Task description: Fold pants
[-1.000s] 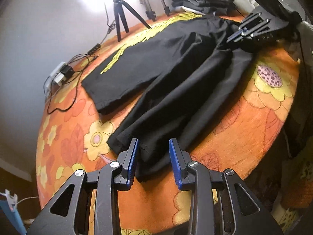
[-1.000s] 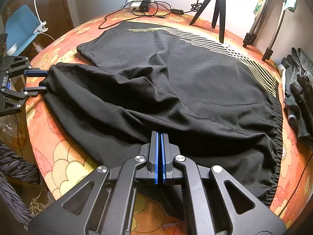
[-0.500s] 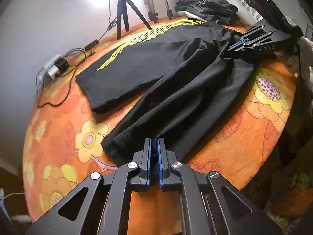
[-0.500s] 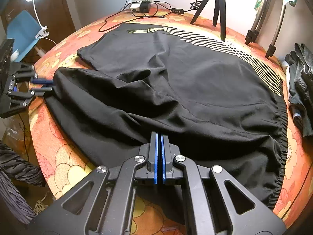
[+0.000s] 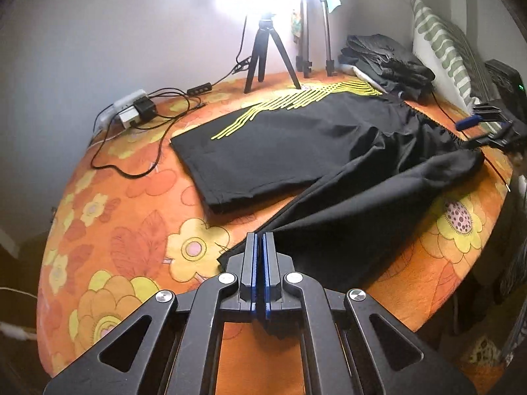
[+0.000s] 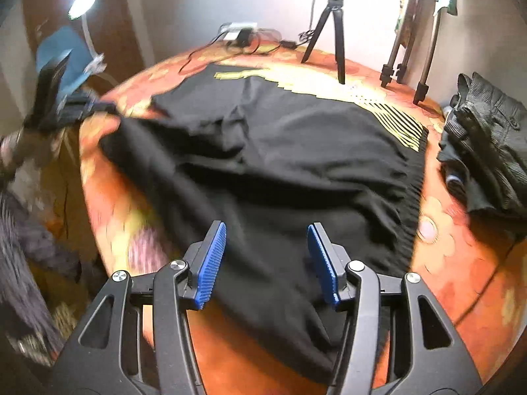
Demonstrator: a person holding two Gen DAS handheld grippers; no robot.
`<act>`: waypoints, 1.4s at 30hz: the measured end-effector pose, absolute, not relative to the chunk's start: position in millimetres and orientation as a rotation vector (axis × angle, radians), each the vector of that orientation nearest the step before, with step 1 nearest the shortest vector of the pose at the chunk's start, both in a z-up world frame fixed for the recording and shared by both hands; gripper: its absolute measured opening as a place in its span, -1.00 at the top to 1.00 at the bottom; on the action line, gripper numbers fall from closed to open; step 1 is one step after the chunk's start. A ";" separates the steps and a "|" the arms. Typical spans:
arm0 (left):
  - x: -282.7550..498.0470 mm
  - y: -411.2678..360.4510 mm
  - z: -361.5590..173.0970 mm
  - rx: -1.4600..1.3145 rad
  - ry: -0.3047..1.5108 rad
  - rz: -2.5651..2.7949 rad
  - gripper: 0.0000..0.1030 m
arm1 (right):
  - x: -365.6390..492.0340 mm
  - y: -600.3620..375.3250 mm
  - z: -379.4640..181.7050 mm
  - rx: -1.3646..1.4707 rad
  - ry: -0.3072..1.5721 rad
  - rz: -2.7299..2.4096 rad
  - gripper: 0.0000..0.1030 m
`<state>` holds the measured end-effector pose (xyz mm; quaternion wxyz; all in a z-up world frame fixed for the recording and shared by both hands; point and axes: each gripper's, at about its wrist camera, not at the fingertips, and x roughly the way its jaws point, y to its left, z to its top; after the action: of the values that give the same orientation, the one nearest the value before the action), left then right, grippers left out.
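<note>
Black pants [image 5: 296,144] with yellow side stripes lie spread on an orange flowered table [image 5: 131,230]. My left gripper [image 5: 259,240] is shut on the hem of the near leg and holds it lifted a little above the table. The pants also fill the right wrist view [image 6: 280,164]. My right gripper [image 6: 266,256] is open above the waist end, its blue pads apart and holding nothing. It shows far right in the left wrist view [image 5: 484,125]. The left gripper [image 6: 82,107] shows blurred at the far left of the right wrist view.
A small tripod [image 5: 263,56] and taller stand legs [image 5: 316,49] stand at the table's far edge. A power strip with cables [image 5: 131,112] lies at the back left. A pile of dark folded clothes [image 5: 385,59] sits at the back right, beside a striped pillow [image 5: 448,52].
My left gripper closed on the leg hem and lifted it, pulling the leg taut. My right gripper let go of the waistband, opened and rose.
</note>
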<state>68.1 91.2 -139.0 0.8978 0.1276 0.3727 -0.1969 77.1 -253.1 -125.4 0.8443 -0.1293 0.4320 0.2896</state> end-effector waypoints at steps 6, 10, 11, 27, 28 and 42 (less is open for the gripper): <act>68.8 89.4 -141.5 0.266 0.769 -0.397 0.96 | 35.6 -250.0 -143.3 -0.503 0.899 0.612 -0.06; 67.3 88.0 -137.3 0.266 0.755 -0.397 0.97 | 28.3 -246.0 -163.3 -0.600 0.926 0.583 -0.06; 65.8 86.8 -136.5 0.274 0.749 -0.393 0.97 | 29.2 -245.5 -165.4 -0.612 0.930 0.572 -0.06; 62.0 92.2 -115.6 0.252 0.676 -0.385 0.98 | 52.6 -245.5 -84.4 -0.463 0.684 0.377 0.96; 62.8 90.8 -115.9 0.257 0.672 -0.381 0.98 | 55.3 -244.6 -80.2 -0.459 0.673 0.367 0.96; 106.9 91.5 -85.5 0.264 0.577 -0.338 0.99 | 118.1 -236.6 -47.1 -0.487 0.595 0.257 0.98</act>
<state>106.9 91.5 -85.5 0.9361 0.1290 0.2822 -0.1654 118.1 -236.6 -47.1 0.9190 -0.2368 0.2894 0.1252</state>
